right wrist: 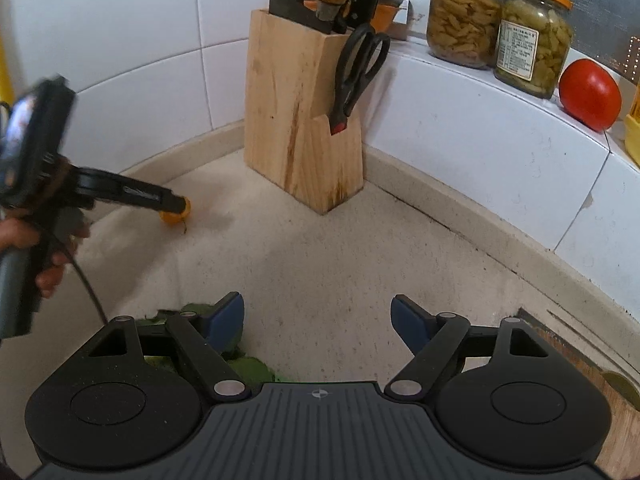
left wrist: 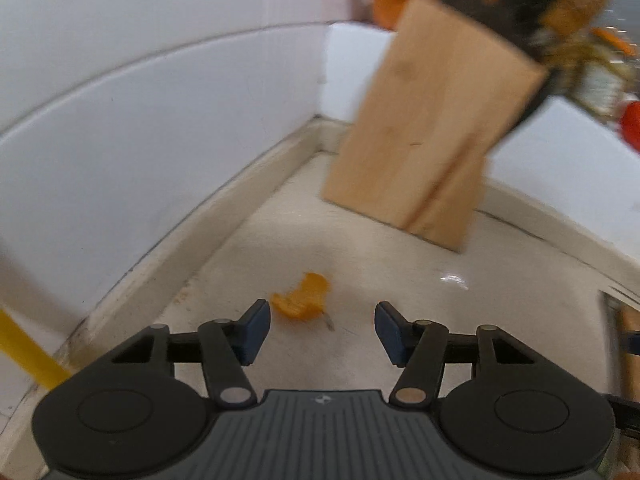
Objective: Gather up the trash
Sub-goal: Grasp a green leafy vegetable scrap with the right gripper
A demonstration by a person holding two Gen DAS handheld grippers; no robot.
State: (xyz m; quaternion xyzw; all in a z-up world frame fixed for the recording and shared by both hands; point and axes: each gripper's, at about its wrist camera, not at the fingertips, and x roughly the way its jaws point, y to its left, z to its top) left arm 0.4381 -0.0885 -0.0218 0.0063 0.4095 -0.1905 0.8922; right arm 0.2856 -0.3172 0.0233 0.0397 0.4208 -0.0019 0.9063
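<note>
My left gripper (left wrist: 322,330) reaches forward low over the pale surface (left wrist: 360,264), tipped down toward it, its jaws spread wide with nothing between them. From the right wrist view I see this gripper (right wrist: 176,204) coming in from the left edge, held level by my left hand (right wrist: 48,256), its tip right at the orange peel (right wrist: 176,214). In the left wrist view the orange peel (left wrist: 302,296) lies flat on the surface just ahead of the left finger pad (left wrist: 256,330), closer to that pad than to the right one; its long axis runs from lower left to upper right, and whether the pad touches it I cannot tell. It sits near the tiled wall (left wrist: 140,120), in front of the wooden knife block (left wrist: 424,132), which stands in the corner.

My right gripper (right wrist: 318,320) hovers above the surface farther right, pointing at the knife block (right wrist: 300,120), jaws spread and empty. Green leaves (right wrist: 248,368) lie beneath its left finger. Black scissors (right wrist: 360,76) sit in the block's front slot. On the ledge to the right stand two jars (right wrist: 500,32) and a tomato (right wrist: 590,94).
</note>
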